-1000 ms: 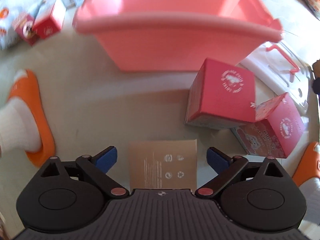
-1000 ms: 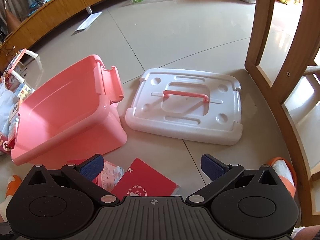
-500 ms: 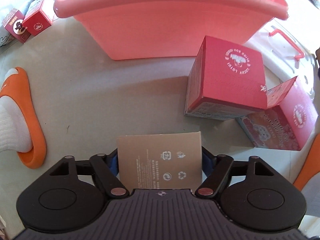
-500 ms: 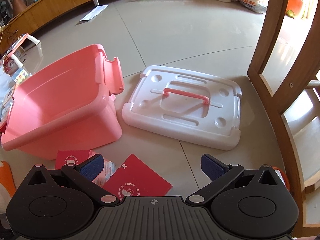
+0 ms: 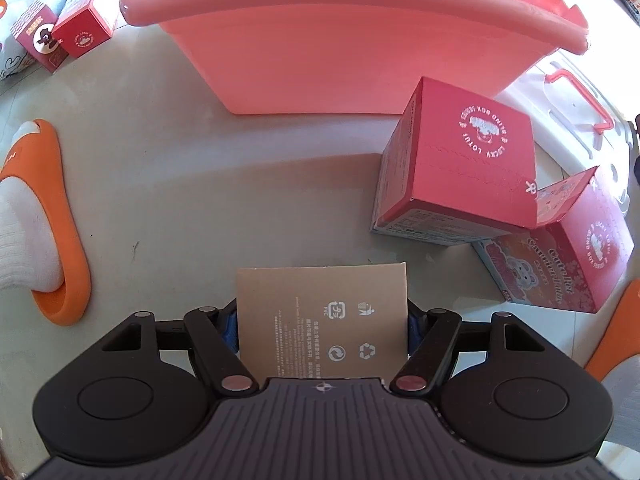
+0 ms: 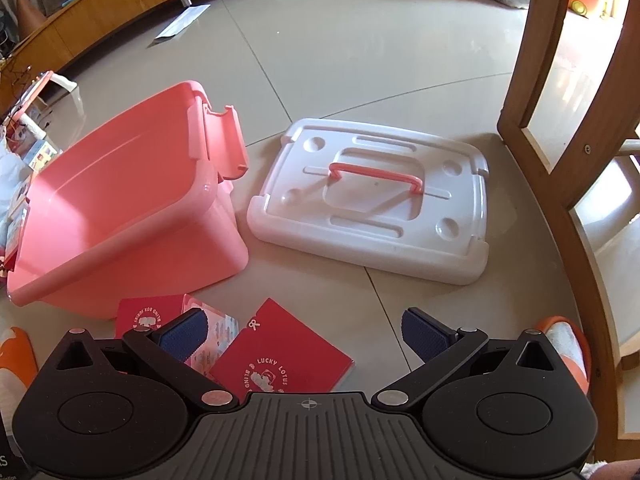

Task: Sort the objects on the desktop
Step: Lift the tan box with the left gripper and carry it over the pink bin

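My left gripper [image 5: 322, 320] is shut on a brown cardboard box [image 5: 322, 316] with recycling marks, held above the floor in front of the pink storage bin [image 5: 352, 36]. Two red blind boxes lie to its right, one [image 5: 460, 168] leaning on the other [image 5: 560, 248]. My right gripper [image 6: 308, 336] is open and empty, above the same red boxes [image 6: 280, 364]. The pink bin [image 6: 120, 208] stands open and looks empty inside.
The bin's white lid [image 6: 372, 204] with a pink handle lies on the floor right of the bin. More small boxes [image 5: 64, 28] lie at the far left. Orange slippers [image 5: 48, 224] flank me. A wooden chair frame [image 6: 560, 120] stands at the right.
My left gripper closed on the brown cardboard box and lifted it a little. The right gripper stayed open and shifted only slightly.
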`<act>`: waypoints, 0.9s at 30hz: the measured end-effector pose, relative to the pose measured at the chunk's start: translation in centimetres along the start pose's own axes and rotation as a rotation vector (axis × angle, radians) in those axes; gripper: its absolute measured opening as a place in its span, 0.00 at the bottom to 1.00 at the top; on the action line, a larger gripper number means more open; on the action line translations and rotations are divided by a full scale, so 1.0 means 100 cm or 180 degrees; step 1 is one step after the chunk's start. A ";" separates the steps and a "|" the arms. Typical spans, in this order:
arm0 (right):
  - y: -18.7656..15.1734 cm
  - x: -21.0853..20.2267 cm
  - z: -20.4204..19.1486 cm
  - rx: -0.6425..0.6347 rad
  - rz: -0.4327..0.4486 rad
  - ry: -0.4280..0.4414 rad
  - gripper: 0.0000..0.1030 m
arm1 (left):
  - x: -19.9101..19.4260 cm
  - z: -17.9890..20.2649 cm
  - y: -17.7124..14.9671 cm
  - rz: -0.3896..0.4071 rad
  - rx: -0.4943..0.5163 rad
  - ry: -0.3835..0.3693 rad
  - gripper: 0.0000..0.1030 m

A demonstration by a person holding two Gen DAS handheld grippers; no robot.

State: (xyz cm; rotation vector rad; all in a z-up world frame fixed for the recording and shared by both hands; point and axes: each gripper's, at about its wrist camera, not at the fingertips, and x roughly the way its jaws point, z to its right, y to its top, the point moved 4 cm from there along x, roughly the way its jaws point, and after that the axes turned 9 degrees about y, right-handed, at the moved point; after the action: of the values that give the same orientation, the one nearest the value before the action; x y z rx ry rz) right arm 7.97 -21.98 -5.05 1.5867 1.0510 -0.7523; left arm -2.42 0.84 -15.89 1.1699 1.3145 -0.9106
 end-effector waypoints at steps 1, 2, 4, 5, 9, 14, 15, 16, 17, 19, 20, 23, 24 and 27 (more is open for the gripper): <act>0.001 0.000 0.000 0.0008 -0.0003 0.0004 1.00 | -0.004 -0.001 0.000 0.0004 -0.0004 0.0007 0.69; 0.001 0.001 0.000 0.0013 -0.0004 0.0009 1.00 | -0.008 -0.001 0.000 0.0023 0.0001 0.0019 0.69; -0.001 0.000 0.000 0.0016 -0.0001 0.0017 1.00 | -0.019 -0.001 0.001 0.0073 0.0047 0.0044 0.69; -0.002 0.000 -0.001 0.0017 0.0001 0.0021 1.00 | -0.024 -0.001 0.001 0.0085 0.0057 0.0046 0.69; -0.006 -0.002 -0.003 0.0022 0.0009 0.0036 1.00 | -0.045 -0.003 -0.001 0.0103 0.0075 0.0030 0.69; -0.034 -0.032 -0.036 0.0011 0.0061 0.0005 1.00 | -0.077 -0.006 -0.003 0.0243 0.0069 0.0028 0.69; -0.043 -0.040 -0.045 0.0013 0.0076 0.0003 1.00 | -0.083 -0.005 -0.002 0.0280 0.0057 0.0033 0.69; -0.043 -0.043 -0.046 0.0010 0.0092 0.0002 1.00 | -0.090 -0.008 -0.001 0.0309 0.0036 0.0037 0.69; -0.044 -0.045 -0.046 0.0008 0.0107 0.0002 1.00 | -0.090 -0.008 0.002 0.0338 0.0007 0.0030 0.69; -0.045 -0.050 -0.046 -0.0009 0.0132 -0.0005 1.00 | -0.088 -0.009 0.008 0.0397 -0.0049 0.0011 0.69; -0.046 -0.051 -0.046 -0.0019 0.0142 -0.0013 1.00 | -0.091 -0.010 0.011 0.0429 -0.0067 0.0015 0.69; -0.046 -0.054 -0.044 -0.0034 0.0161 -0.0033 1.00 | -0.105 -0.013 0.018 0.0531 -0.0115 0.0029 0.69; -0.046 -0.055 -0.044 -0.0035 0.0166 -0.0033 1.00 | -0.103 -0.019 0.024 0.0566 -0.0133 0.0035 0.69; -0.045 -0.056 -0.043 -0.0026 0.0193 -0.0021 1.00 | -0.111 -0.025 0.033 0.0651 -0.0141 0.0053 0.69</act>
State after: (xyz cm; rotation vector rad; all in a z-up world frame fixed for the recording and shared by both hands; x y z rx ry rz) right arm 1.33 -18.92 -0.88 1.6011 0.9955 -0.7110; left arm -0.78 2.53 -4.25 1.2539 1.1973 -0.7212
